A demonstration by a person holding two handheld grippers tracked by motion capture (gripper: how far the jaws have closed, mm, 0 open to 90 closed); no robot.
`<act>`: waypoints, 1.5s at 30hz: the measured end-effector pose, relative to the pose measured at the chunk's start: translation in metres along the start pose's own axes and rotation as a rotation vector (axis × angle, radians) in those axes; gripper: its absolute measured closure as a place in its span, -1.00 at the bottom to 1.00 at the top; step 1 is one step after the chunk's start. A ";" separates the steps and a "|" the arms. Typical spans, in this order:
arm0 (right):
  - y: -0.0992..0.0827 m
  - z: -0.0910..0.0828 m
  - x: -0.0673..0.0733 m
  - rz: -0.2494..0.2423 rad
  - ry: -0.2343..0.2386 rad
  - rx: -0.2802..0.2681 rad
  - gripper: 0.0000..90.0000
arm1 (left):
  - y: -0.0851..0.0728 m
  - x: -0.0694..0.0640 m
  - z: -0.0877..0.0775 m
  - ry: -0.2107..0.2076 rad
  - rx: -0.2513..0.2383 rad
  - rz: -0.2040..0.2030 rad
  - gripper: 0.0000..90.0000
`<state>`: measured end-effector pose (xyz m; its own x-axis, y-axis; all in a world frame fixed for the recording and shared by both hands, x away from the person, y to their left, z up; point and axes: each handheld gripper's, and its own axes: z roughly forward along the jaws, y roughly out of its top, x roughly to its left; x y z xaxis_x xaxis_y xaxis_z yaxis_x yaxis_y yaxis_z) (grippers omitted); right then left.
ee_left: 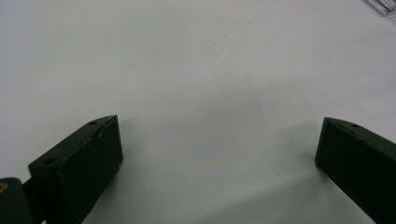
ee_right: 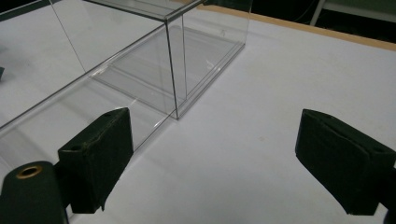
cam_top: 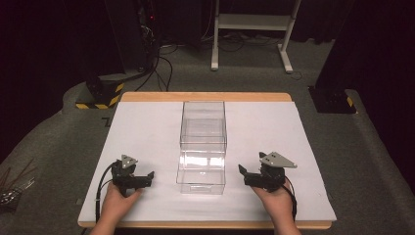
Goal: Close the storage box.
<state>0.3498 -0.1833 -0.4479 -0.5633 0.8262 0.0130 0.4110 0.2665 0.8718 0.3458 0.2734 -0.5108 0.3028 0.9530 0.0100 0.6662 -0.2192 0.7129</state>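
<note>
A clear plastic box stands in the middle of the white tabletop, and its clear drawer is pulled out toward me. Low on the table, left of the drawer, my left gripper points right at it, open and holding nothing. My right gripper is right of the drawer and points left, also open and holding nothing. In the left gripper view the gripper frames bare white table, with a box corner at the top right. In the right gripper view the gripper faces the box's side wall.
The table has a wooden rim. On the grey floor behind it stand a white frame, cables and two black bases with yellow-black stripes. Thin rods lie at the far left.
</note>
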 end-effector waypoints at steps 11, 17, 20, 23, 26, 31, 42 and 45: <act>0.006 -0.007 0.006 -0.006 0.020 -0.022 -0.74 | 0.000 0.000 0.000 0.000 0.000 0.000 -0.98; 0.010 -0.011 0.010 -0.014 0.027 -0.033 -0.73 | 0.000 0.000 0.000 0.000 0.000 0.000 -0.98; 0.011 -0.012 0.011 -0.015 0.033 -0.039 -0.72 | 0.000 0.000 0.000 0.000 0.000 0.000 -0.98; 0.012 -0.013 0.013 -0.017 0.038 -0.043 -0.72 | 0.000 0.000 0.000 0.000 0.000 0.000 -0.98; 0.014 -0.014 0.016 -0.023 0.047 -0.051 -0.72 | 0.000 0.000 0.000 0.000 0.000 0.000 -0.98; 0.014 -0.016 0.017 -0.022 0.052 -0.057 -0.72 | 0.000 0.000 0.000 -0.002 0.002 0.000 -0.98; 0.016 -0.016 0.027 -0.032 0.083 -0.069 -0.72 | 0.000 0.000 0.000 -0.002 0.001 0.000 -0.98; 0.017 -0.016 0.029 -0.039 0.090 -0.071 -0.72 | 0.000 0.000 0.000 -0.001 0.001 0.000 -0.98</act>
<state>0.3285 -0.1624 -0.4249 -0.6408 0.7675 0.0197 0.3375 0.2586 0.9051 0.3459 0.2736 -0.5108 0.3041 0.9526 0.0093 0.6666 -0.2197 0.7123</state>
